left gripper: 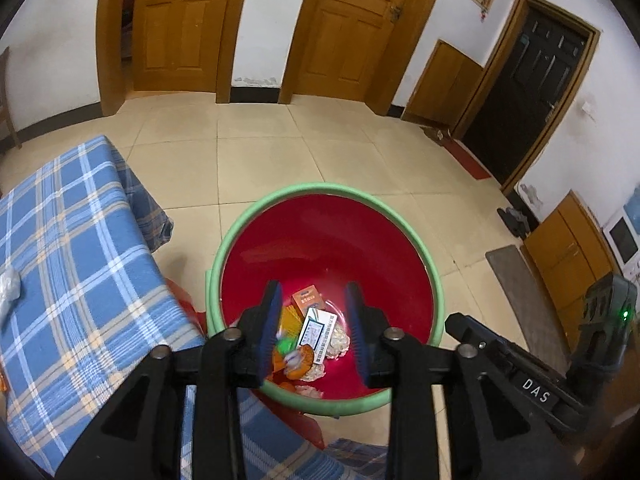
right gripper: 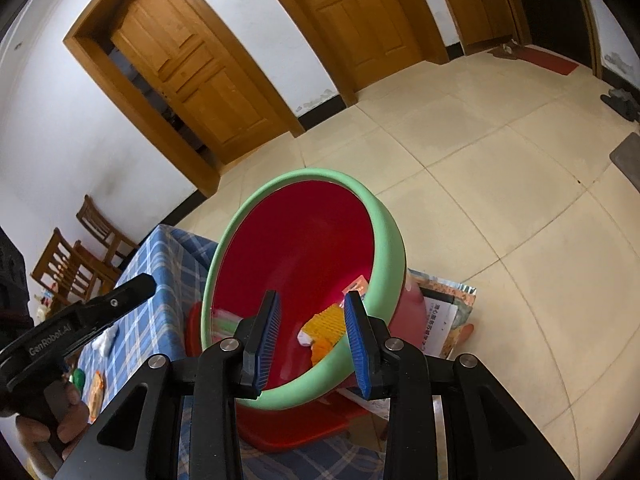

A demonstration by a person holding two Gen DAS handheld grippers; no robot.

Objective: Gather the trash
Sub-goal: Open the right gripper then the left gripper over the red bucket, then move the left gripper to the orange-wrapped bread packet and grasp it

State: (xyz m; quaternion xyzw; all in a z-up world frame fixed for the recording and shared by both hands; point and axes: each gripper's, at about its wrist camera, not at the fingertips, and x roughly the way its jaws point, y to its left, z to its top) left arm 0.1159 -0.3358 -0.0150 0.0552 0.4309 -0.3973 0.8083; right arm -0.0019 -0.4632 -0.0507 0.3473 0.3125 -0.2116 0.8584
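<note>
A red basin with a green rim (left gripper: 320, 190) sits beside the blue checked table (left gripper: 72, 240); it also shows in the right wrist view (right gripper: 384, 232). Inside lie an orange box (left gripper: 307, 299), a white printed card (left gripper: 316, 334), yellow and orange wrappers (right gripper: 326, 322) and crumpled tissue (left gripper: 338, 340). My left gripper (left gripper: 314, 332) hangs open over the basin with nothing between its blue pads. My right gripper (right gripper: 314, 340) is open above the basin's near rim, empty. A crumpled white scrap (left gripper: 8, 286) lies on the table at the far left.
A red stool (right gripper: 296, 424) stands under the basin. Papers (right gripper: 444, 320) lie beside it. Small trash items (right gripper: 94, 388) lie on the table. Wooden chairs (right gripper: 72, 256) stand behind the table. Wooden doors (left gripper: 180, 24), a dark door (left gripper: 532, 88) and a cabinet (left gripper: 568, 252) line the walls around a tiled floor (left gripper: 280, 148).
</note>
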